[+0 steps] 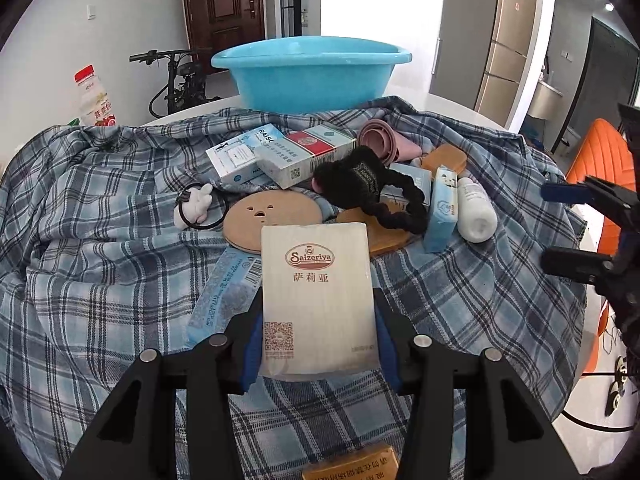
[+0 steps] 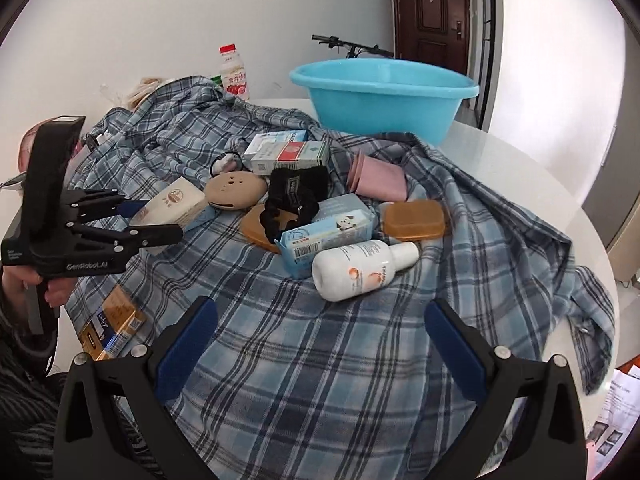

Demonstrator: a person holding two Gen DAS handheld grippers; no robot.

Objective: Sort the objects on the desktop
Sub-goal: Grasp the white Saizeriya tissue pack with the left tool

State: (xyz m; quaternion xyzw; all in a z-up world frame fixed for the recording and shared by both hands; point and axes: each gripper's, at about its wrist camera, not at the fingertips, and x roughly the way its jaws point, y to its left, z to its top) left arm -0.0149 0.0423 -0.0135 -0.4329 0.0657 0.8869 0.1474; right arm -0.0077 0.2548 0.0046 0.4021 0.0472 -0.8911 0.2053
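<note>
- Two blue pads of the left gripper [image 1: 316,356] are pressing the sides of a cream Saizeriya napkin pack [image 1: 318,300], gripping it at lower centre of the left wrist view; the pack is standing above the plaid cloth [image 1: 100,264]; in the right wrist view the same pack [image 2: 172,204] is showing at middle left, clamped in that gripper [image 2: 160,220], with a person's hand [image 2: 36,284] on the handle below
- the right gripper [image 2: 320,340] is holding nothing, its jaws standing wide apart over bare plaid cloth [image 2: 320,360] at the bottom of its own view
- just beyond it a white bottle [image 2: 360,268] is lying on its side, touching a light blue tissue pack [image 2: 328,236]; an amber soap box [image 2: 414,220] is sitting to the right of them
- toward frame centre a black scrunchie [image 2: 292,196] is lying on a brown board, with a tan round case [image 2: 236,190] to its left and a pink cup [image 2: 376,180] to its right
- behind these, white cartons [image 2: 288,154] are lying together
- at upper centre a blue basin [image 2: 384,96] is standing on the white table [image 2: 520,168]; a drink bottle [image 2: 234,72] is standing at upper left
- at lower left a gold box [image 2: 114,328] is lying at the cloth's edge
</note>
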